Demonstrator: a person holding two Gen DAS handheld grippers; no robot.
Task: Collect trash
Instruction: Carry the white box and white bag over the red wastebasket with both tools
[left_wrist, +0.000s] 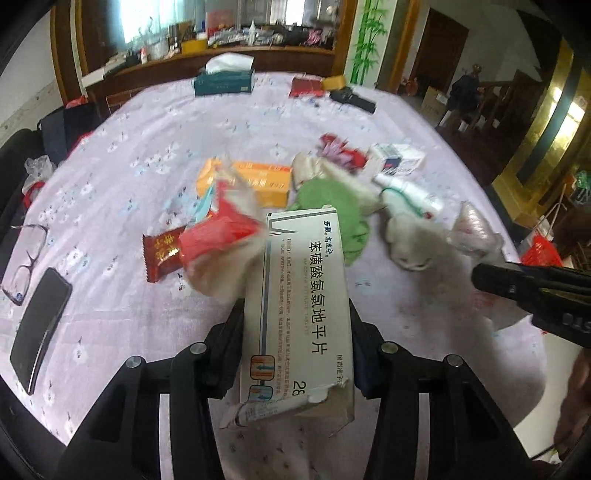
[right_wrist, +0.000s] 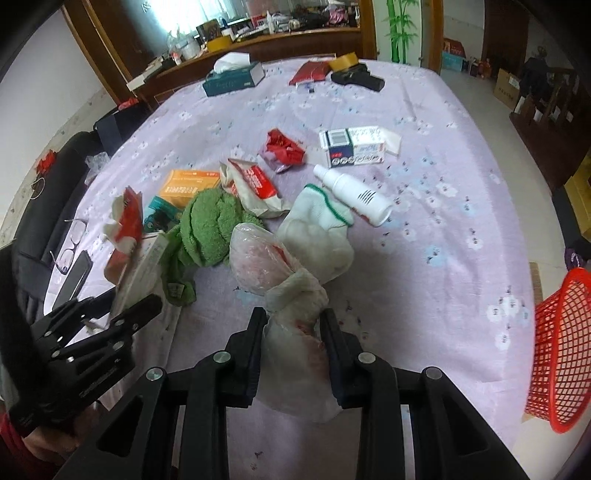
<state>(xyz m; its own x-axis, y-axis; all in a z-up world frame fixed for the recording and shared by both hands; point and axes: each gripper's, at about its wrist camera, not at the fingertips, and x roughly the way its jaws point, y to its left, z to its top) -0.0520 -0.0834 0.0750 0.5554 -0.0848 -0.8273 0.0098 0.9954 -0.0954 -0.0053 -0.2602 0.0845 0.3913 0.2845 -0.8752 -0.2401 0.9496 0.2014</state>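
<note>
- Left wrist view: the left gripper (left_wrist: 295, 332) has its jaws pinching a flat, torn white cardboard medicine box (left_wrist: 306, 295) at lower centre, lifted over the lilac floral surface (left_wrist: 147, 147).
- Right wrist view: the right gripper (right_wrist: 293, 332) has its jaws pressed onto a crinkled translucent plastic bag (right_wrist: 280, 280) at lower centre; a red mesh basket (right_wrist: 565, 350) stands at the right edge.

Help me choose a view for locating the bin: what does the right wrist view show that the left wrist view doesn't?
Only the right wrist view shows the red basket whole, beside the table, and the right gripper shut on a knotted plastic bag. Only the left wrist view shows the left gripper gripping a white medicine box front-on. Both show the green cloth, the white spray bottle and the glasses.
</note>
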